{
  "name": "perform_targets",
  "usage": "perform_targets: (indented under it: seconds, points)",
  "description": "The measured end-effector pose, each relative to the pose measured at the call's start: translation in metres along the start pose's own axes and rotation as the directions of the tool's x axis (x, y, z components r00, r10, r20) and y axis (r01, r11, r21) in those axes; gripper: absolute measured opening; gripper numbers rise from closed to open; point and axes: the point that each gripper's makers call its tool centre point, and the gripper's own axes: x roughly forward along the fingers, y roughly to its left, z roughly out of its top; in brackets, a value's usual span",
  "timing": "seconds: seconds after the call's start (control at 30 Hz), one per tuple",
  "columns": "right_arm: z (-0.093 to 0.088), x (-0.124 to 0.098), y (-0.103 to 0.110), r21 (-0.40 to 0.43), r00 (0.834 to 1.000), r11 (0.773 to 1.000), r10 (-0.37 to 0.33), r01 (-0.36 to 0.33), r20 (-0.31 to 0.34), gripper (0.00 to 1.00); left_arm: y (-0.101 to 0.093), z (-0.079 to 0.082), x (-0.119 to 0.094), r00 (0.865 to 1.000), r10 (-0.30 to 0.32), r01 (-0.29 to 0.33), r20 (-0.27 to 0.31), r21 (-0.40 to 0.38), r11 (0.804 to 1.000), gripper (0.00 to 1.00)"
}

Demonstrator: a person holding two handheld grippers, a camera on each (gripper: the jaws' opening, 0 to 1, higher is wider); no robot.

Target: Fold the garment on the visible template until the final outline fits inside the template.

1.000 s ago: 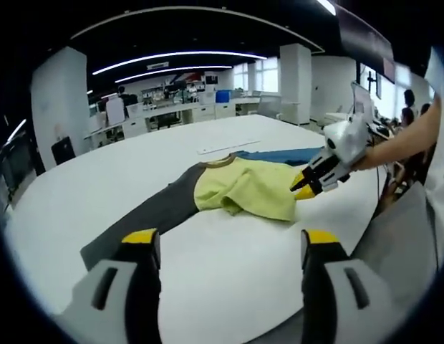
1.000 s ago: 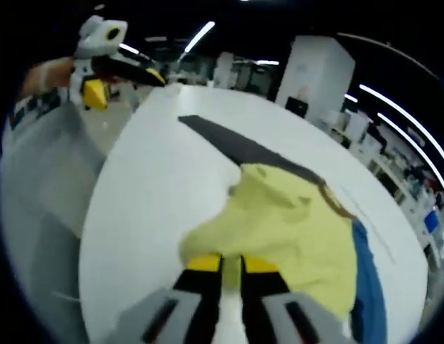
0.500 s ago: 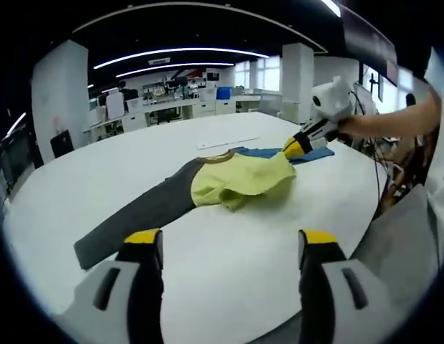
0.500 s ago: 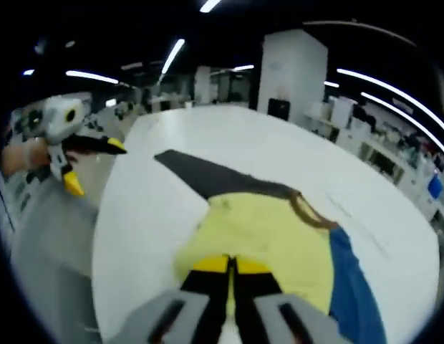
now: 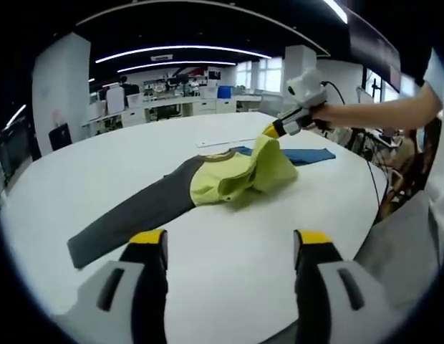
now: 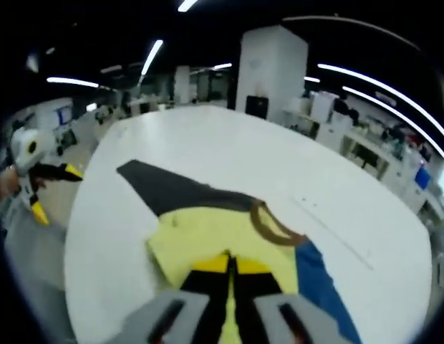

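right claw (image 5: 271, 132) clamped on garment (image 5: 236, 175) hem, now lifted higher off the desk (image 5: 229, 279) and carried toward the collar | left claw (image 5: 225, 247) wide, hovering short of the grey sleeve | fold begun

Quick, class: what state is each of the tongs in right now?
Left tongs: open, holding nothing, above the table.
Right tongs: shut on the shirt, lifting its yellow hem.

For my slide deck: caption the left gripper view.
Right gripper lifts the yellow body of a shirt off a white table; left gripper hangs open.
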Motion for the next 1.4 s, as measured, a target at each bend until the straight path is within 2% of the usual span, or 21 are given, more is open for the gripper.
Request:
perform_targets:
  seconds: [0.17, 0.43, 0.67, 0.87, 0.97, 1.03, 1.1, 1.23, 1.4]
  points:
    - [-0.005, 0.026, -0.026, 0.025, 0.999, 0.999, -0.032, 0.033, -0.035, 0.00, 0.005, -0.003, 0.004, 1.000, 0.000, 0.000, -0.009, -0.018, 1.000, 0.65]
    - [-0.034, 0.054, -0.043, 0.100, 0.992, 0.994, -0.038, 0.050, -0.120, 0.00, 0.006, -0.003, 0.013, 1.000, -0.007, 0.006, -0.023, -0.038, 0.999, 0.62]
    - [-0.043, 0.053, -0.041, 0.103, 0.989, 0.993, -0.035, 0.051, -0.144, 0.00, 0.009, -0.007, 0.023, 0.999, -0.021, 0.019, -0.039, -0.046, 0.999, 0.60]
    - [-0.035, 0.043, -0.051, 0.083, 0.993, 0.994, -0.062, 0.071, -0.104, 0.00, 0.007, -0.002, 0.031, 0.998, -0.040, 0.039, -0.038, -0.037, 0.999, 0.61]
    - [-0.029, 0.036, -0.055, 0.136, 0.996, 0.988, -0.061, 0.068, -0.059, 0.08, 0.002, 0.000, 0.036, 0.998, -0.057, 0.056, -0.033, -0.034, 0.998, 0.60]
    - [-0.023, 0.027, -0.048, 0.161, 0.998, 0.985, -0.058, 0.062, -0.027, 0.16, 0.001, 0.001, 0.039, 0.997, -0.065, 0.064, -0.031, -0.029, 0.998, 0.61]
    - [-0.026, 0.024, -0.051, 0.161, 0.998, 0.985, -0.054, 0.058, -0.027, 0.22, -0.001, 0.002, 0.040, 0.997, -0.073, 0.072, -0.031, -0.030, 0.997, 0.61]
    - [-0.030, 0.008, -0.036, 0.152, 0.999, 0.987, -0.049, 0.049, -0.008, 0.35, -0.004, 0.003, 0.042, 0.996, -0.086, 0.085, -0.031, -0.023, 0.996, 0.60]
    - [-0.030, -0.002, -0.020, 0.166, 0.999, 0.986, -0.031, 0.026, 0.026, 0.54, -0.002, 0.004, 0.044, 0.995, -0.094, 0.093, -0.026, -0.033, 0.995, 0.60]
